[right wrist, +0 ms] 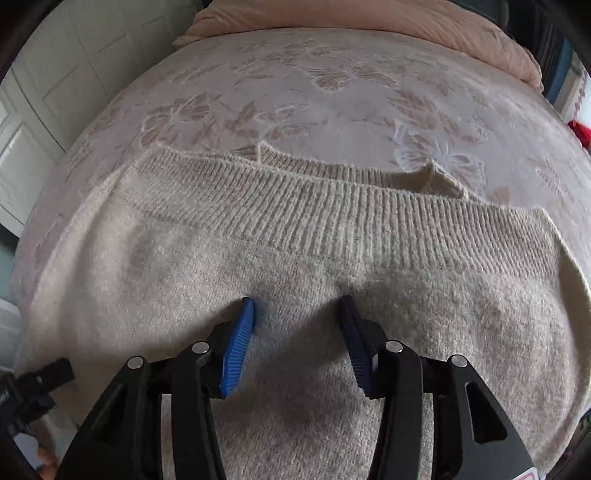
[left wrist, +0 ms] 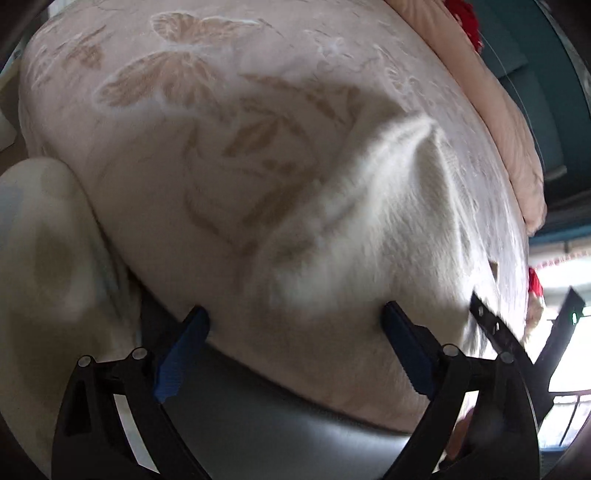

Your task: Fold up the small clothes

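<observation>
Left wrist view: left gripper (left wrist: pixel 295 314) has its jaws spread wide with nothing between them, poised over the near edge of the butterfly-print bedspread (left wrist: pixel 177 122); the cream knit sweater (left wrist: pixel 376 206) lies blurred to its right, reaching the bed's right edge, with bare bedspread beyond. Right wrist view: right gripper (right wrist: pixel 297 308) also stands apart, tips low over or touching the sweater's (right wrist: pixel 295 258) body, gripping nothing. Sweater is spread fairly flat, ribbed band (right wrist: pixel 351 218) toward the far side; judged folding barely begun, ample room beyond the band up to the pink pillow (right wrist: pixel 369 26).
</observation>
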The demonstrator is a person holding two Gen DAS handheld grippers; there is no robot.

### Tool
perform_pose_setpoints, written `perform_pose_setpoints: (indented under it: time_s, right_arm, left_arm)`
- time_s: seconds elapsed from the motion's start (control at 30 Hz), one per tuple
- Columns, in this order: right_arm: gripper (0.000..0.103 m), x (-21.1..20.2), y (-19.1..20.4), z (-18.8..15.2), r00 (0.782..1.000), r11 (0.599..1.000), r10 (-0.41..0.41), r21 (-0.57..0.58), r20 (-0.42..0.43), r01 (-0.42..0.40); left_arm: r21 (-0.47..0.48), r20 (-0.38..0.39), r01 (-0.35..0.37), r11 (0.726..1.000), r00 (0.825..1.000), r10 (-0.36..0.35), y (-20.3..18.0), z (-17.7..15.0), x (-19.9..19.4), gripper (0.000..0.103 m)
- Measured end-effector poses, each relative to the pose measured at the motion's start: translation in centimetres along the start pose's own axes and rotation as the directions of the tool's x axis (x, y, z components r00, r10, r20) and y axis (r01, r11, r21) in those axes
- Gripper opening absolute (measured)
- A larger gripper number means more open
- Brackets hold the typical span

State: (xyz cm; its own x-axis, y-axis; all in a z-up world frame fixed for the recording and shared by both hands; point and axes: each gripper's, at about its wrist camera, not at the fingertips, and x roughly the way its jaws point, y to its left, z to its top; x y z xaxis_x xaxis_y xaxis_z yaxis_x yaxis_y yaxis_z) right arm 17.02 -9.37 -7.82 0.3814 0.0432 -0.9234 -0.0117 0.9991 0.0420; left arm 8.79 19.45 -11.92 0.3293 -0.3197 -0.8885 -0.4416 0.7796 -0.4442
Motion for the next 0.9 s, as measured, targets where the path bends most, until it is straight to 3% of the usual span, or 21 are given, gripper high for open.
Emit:
perform_pose_setpoints:
  time_s: [0.07,0.1,0.13,0.17,0.2,0.23,0.33,0.43,0.5,0.63,0.7,0.77,0.83,0.87,0.9]
  right_arm:
    - [0.048,0.0,0.4,0.0,1.0,1.0,-0.015,-0.011,0.002,0.015]
    - [0.049,0.0,0.4,0.0,1.0,1.0,-0.013,-0.015,0.006,0.014]
    - [0.049,0.0,0.4,0.0,1.0,1.0,-0.008,-0.014,0.01,0.008]
    - [0.049,0.0,0.2,-0.1,1.0,1.0,0.004,-0.01,0.017,-0.004]
    - [0.049,-0.1,0.1,-0.1,1.0,1.0,0.012,-0.007,0.022,-0.012]
    - [0.049,-0.2,0.0,-0.2,0.999,1.0,0.025,-0.003,0.03,-0.025]
    - [0.049,-1.2,-0.9,-0.4,0.995,0.996,0.084,0.032,0.052,-0.085]
    - [0.049,-2.8,-3.2,-1.1,0.983,0.98,0.167,0.101,0.074,-0.174]
    - [0.049,-4.4,-5.8,-2.2,0.979,0.969,0.179,0.154,0.103,-0.193]
    - [0.053,-8.0,-12.6,-5.1,0.981,0.954,0.116,0.258,0.153,-0.153]
    - [0.056,-9.8,-16.2,-6.7,0.986,0.948,0.051,0.304,0.156,-0.097]
    - [0.058,-11.1,-19.0,-8.2,0.99,0.944,-0.014,0.329,0.137,-0.032]
    - [0.059,-11.4,-20.3,-9.6,0.979,0.948,-0.197,0.266,0.053,0.176]
    - [0.059,-11.6,-20.7,-10.2,0.977,0.947,-0.208,0.259,0.049,0.189]
    - [0.06,-12.1,-21.3,-10.8,0.981,0.949,-0.187,0.268,0.05,0.167]
  left_arm:
    - [0.0,0.01,-0.028,1.0,1.0,0.028,-0.7,0.1,0.0,0.091]
    - [0.031,0.03,-0.041,0.999,0.999,0.04,-1.3,0.1,-0.3,0.076]
    - [0.083,0.06,-0.013,0.996,0.998,0.008,-2.0,0.2,-0.8,0.046]
    - [0.153,0.074,-0.016,0.988,0.997,0.005,-3.2,0.3,-1.4,0.047]
    - [0.191,0.104,-0.054,0.98,0.994,0.034,-4.4,0.5,-2.1,0.038]
    - [0.195,0.107,-0.046,0.98,0.994,0.025,-4.8,0.7,-2.4,0.03]
    - [0.232,0.121,0.01,0.973,0.992,-0.039,-8.3,0.9,-4.6,0.021]
    - [0.407,0.174,0.054,0.912,0.975,-0.135,-14.8,-1.3,-8.4,0.019]
    - [0.546,0.167,0.093,0.833,0.962,-0.218,-20.1,-4.4,-10.1,0.018]
    - [0.704,-0.027,0.252,0.664,0.944,-0.33,-28.1,-11.9,-9.6,0.013]
    - [0.77,-0.078,0.248,0.588,0.951,-0.299,-30.9,-16.3,-7.4,0.013]
    - [0.821,-0.116,0.21,0.532,0.972,-0.204,-32.6,-20.0,-2.9,0.018]
    - [0.832,-0.088,0.168,0.529,0.981,-0.172,-32.6,-21.5,-0.5,0.025]
    - [0.835,-0.082,0.136,0.534,0.989,-0.122,-32.4,-22.1,0.4,0.032]
    - [0.83,-0.104,0.147,0.539,0.989,-0.108,-32.3,-22.2,0.9,0.05]
